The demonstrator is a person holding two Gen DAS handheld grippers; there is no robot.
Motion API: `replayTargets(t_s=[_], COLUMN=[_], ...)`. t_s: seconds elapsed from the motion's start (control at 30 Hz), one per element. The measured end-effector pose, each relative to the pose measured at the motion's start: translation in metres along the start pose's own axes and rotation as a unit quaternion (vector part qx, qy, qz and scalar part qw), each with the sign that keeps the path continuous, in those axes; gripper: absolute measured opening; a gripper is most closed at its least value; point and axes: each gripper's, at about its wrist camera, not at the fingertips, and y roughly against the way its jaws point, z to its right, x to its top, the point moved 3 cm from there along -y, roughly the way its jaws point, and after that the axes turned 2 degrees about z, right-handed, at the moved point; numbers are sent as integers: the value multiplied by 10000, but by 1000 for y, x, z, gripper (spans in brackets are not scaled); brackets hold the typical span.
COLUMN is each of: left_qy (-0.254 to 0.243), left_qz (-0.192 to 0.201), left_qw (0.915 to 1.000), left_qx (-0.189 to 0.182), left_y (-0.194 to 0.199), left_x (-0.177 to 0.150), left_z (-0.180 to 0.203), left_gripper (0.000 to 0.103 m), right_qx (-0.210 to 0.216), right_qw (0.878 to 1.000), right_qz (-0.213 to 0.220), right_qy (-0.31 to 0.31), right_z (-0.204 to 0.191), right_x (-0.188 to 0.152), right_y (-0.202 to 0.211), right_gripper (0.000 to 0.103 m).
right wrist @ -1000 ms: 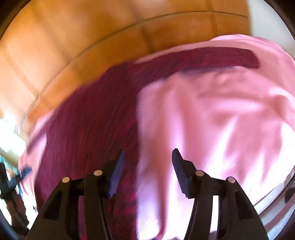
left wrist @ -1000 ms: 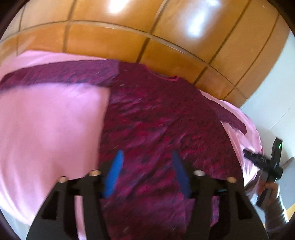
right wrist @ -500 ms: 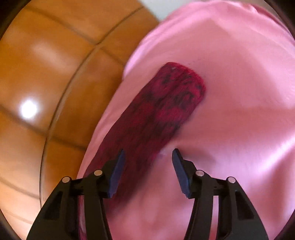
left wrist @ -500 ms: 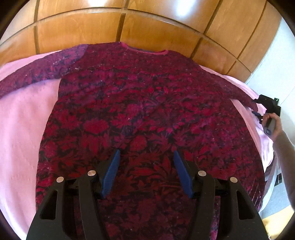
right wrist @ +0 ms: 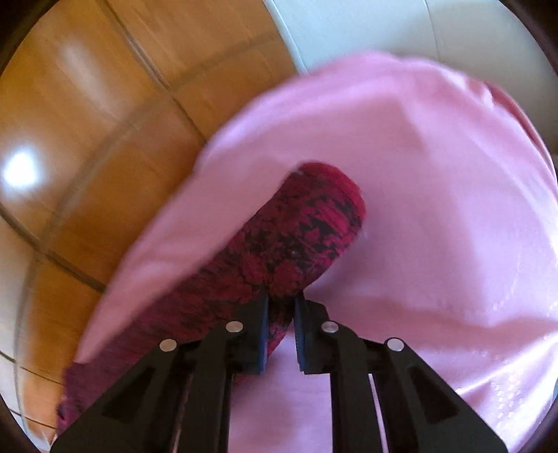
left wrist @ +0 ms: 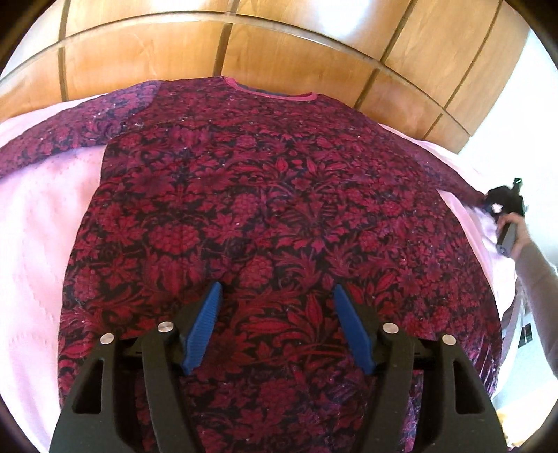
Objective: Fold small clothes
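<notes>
A long-sleeved top (left wrist: 279, 209) in dark red with a floral print lies flat on a pink bedcover (left wrist: 42, 244), neckline at the far side and both sleeves spread out. My left gripper (left wrist: 275, 299) hovers over the lower middle of the top; its jaws are opening and nothing is between the blue pads (left wrist: 204, 324). My right gripper (right wrist: 281, 306) is closing on the right sleeve (right wrist: 307, 237) near its cuff, and the cloth is pinched between the jaws. From the left wrist view, that gripper (left wrist: 502, 205) sits at the sleeve's far right end.
Wooden wall panels (left wrist: 279, 45) rise just behind the bed. A hand and grey sleeve (left wrist: 533, 265) reach in from the right edge of the bed. A white wall (right wrist: 383, 24) stands beyond the bedcover (right wrist: 436, 209), which is bunched up around the sleeve.
My right gripper swung from the top's body out to the sleeve end and shut on it. My left gripper moved over the middle of the top, and its jaws widened slightly.
</notes>
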Motion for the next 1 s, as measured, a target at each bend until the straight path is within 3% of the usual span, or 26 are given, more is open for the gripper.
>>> replayTargets(t_s=[0.17, 0.23, 0.27, 0.3, 0.43, 0.53, 0.7, 0.87, 0.97, 1.0], left_qy=[245, 427, 497, 615, 921, 1098, 1312, 1461, 1440, 1449], left_qz=[17, 57, 101, 200, 454, 506, 346, 152, 114, 96], left_qw=[9996, 9990, 9987, 9979, 9943, 9912, 9878, 9884, 9892, 9893], left_qx=[-119, -153, -107, -29, 288, 537, 760, 394, 236, 122], left_y=[10, 17, 22, 30, 58, 75, 88, 95, 98, 99], left_x=[1, 1, 1, 1, -1, -9, -32, -59, -70, -71], left_z=[-7, -13, -16, -23, -50, -72, -96, -102, -99, -98], left_gripper=[66, 66, 66, 66, 66, 66, 66, 65, 54, 43], right_qx=[-83, -8, 33, 133, 888, 1680, 2683, 2753, 2708, 2713], right_qw=[9999, 9999, 9998, 9995, 9927, 9735, 9243, 8991, 8982, 8983], right_qz=[53, 143, 174, 182, -118, -624, -1558, -2101, -2207, -2240], right_qy=[21, 69, 114, 203, 805, 1422, 2225, 2677, 2668, 2631], right_z=[-3, -2, 0, -3, -30, -61, -103, -103, -97, -92], right_x=[-8, -7, -9, -14, -39, -85, -180, -245, -257, -260], right_y=[5, 19, 28, 37, 70, 95, 128, 139, 143, 146], right_gripper=[16, 31, 44, 49, 49, 49, 47, 47, 47, 47])
